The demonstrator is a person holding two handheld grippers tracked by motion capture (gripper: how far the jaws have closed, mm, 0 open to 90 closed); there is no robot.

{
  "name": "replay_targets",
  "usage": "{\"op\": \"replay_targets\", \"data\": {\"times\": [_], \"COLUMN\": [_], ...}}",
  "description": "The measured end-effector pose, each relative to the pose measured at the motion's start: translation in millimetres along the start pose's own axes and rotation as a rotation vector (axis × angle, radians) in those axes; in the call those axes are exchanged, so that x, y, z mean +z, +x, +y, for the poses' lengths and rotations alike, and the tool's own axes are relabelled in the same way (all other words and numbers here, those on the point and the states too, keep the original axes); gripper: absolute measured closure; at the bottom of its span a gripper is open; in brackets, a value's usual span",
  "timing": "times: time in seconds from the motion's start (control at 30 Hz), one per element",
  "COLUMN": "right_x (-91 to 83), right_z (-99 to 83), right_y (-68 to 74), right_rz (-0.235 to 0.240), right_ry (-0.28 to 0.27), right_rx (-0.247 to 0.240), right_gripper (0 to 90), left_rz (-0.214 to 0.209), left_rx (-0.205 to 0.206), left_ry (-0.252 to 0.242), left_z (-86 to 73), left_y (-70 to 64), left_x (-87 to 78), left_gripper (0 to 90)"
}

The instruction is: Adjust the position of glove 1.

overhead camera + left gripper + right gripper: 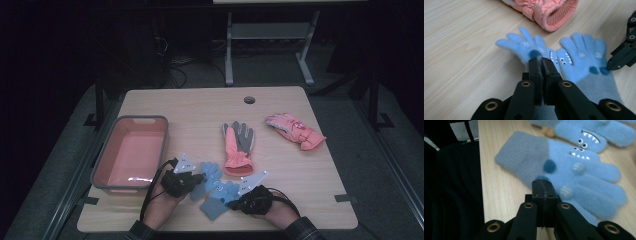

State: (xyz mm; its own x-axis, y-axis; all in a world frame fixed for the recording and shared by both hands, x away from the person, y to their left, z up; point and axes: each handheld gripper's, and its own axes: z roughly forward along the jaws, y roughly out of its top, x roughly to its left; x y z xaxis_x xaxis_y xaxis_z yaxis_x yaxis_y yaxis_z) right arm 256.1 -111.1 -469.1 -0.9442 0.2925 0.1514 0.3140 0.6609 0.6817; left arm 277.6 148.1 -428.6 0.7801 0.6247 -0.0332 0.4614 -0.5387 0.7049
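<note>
Presently, two blue gloves lie side by side on the near edge of the bench (200,102), between the person's hands.

**Left claw** (200,178): its jaws are pressed together on the fabric of the left blue glove (524,46); a thin strip of fleece shows between the pads in the left gripper view. The grip sits low on the glove, below the fingers, which would let the whole glove hang free if lifted.

**Right claw** (235,201): its jaws stand together at the edge of the right blue glove (564,167). The right gripper view does not show whether fabric is actually caught between them or whether the tips merely rest against the pile; this cannot be told.

**Layout:** a pink bin (102,165) with a grey rim stands just left of the left hand, close enough to serve as a likely drop point for the gloves. An orange and grey glove (239,145) lies just beyond the blue pair, its cuff near them. A pink glove (295,129) lies well apart, toward the far right of the bench.

**Limits of view:**
- The cuffs of both blue gloves are partly covered by the claws and hands in the high view.
- The printed faces on the gloves are legible in the gripper views alone.
- The room beyond the bench is dark; a second frame stands there.
</note>
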Motion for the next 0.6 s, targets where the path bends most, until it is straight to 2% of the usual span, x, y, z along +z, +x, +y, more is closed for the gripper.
{"op": "replay_targets", "data": {"times": [0.13, 0.3, 0.43, 0.6], "right_x": [5.1, 9.8, 11.3, 12.1], "right_z": [4.4, 9.4, 11.2, 11.6], "right_y": [-1.2, -4.8, -4.8, -6.9], "right_rz": [0.005, 0.01, 0.006, -0.006], "right_ry": [-0.008, -0.017, -0.019, -0.022], "right_rx": [-0.003, 0.009, 0.019, 0.008], "right_gripper": [89.9, 89.9, 89.9, 89.9], "left_rz": [0.0, -0.021, -0.056, -0.095], "left_rx": [-0.005, -0.001, -0.005, 0.021], "left_ry": [-0.005, -0.022, -0.034, -0.034], "left_z": [-0.1, 1.7, 1.8, 2.0], "left_y": [1.3, 1.5, -3.7, -17.4], "left_x": [-1.4, -4.7, -6.9, -7.5], "left_gripper": [86.9, 86.6, 86.2, 86.0]}}
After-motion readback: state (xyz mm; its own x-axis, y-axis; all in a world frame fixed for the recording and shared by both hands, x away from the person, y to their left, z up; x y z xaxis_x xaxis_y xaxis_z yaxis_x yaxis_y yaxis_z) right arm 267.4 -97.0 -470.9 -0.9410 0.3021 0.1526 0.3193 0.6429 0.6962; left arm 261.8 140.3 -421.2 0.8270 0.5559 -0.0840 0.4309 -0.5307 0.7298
